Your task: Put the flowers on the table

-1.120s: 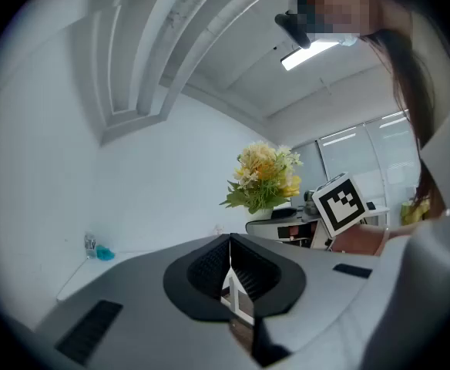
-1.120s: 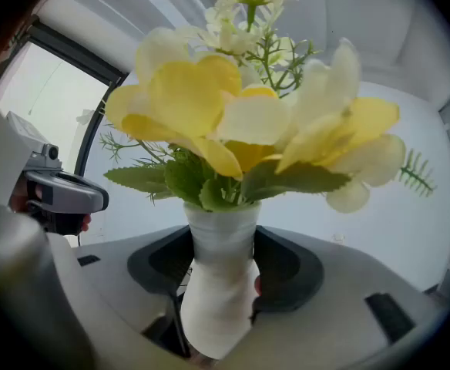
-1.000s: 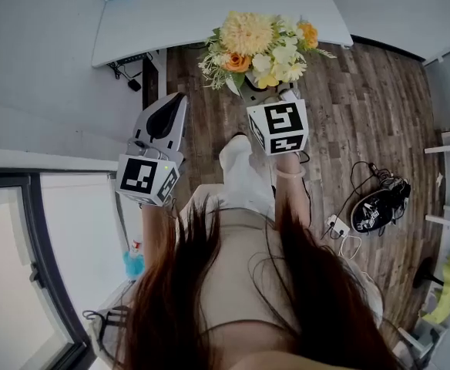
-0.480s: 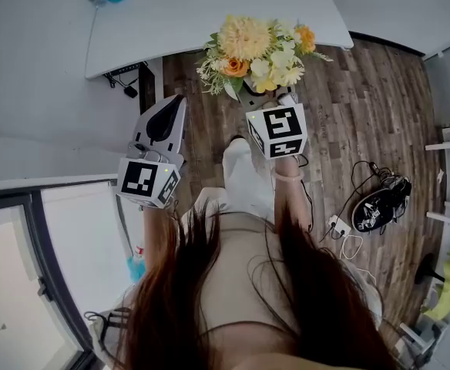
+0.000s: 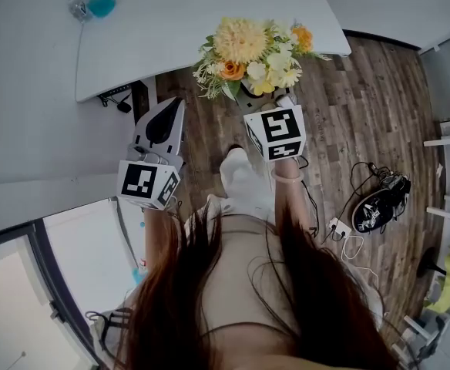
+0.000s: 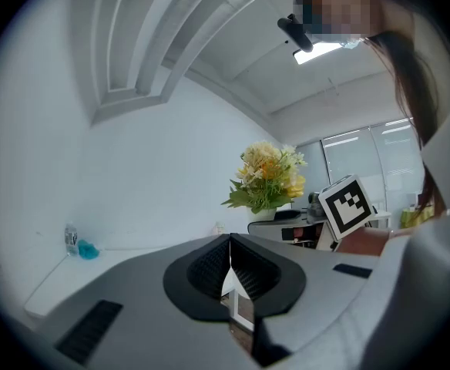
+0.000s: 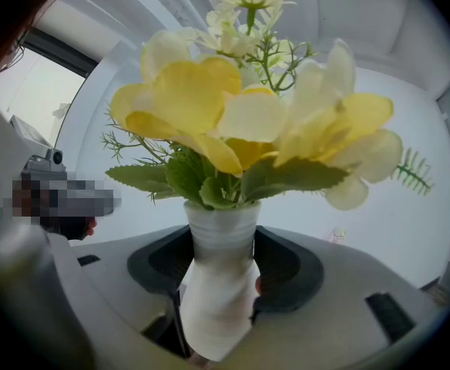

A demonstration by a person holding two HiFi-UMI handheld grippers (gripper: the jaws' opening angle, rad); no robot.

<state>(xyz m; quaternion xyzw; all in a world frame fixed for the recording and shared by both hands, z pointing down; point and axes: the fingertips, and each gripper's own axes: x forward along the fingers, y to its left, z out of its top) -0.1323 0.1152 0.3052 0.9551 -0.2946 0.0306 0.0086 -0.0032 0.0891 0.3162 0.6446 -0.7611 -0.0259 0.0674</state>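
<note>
One flower vase [image 7: 214,303], between right tongs [image 7: 220,272], apparently airborne

This is an indoor work room, most likely an office. A large white tabletop [image 5: 209,29] with rounded corners stands on a dark wood-plank floor [image 5: 364,106], and cables [image 5: 121,100] hang under its edge. A white power strip [image 5: 337,227] and loose cords lie on the floor beside black shoes [image 5: 379,205]. The walls are white, with a dark-framed glazed partition [image 5: 17,299], tall windows [image 6: 364,160] and a strip light [image 6: 324,50] on the ceiling.
</note>
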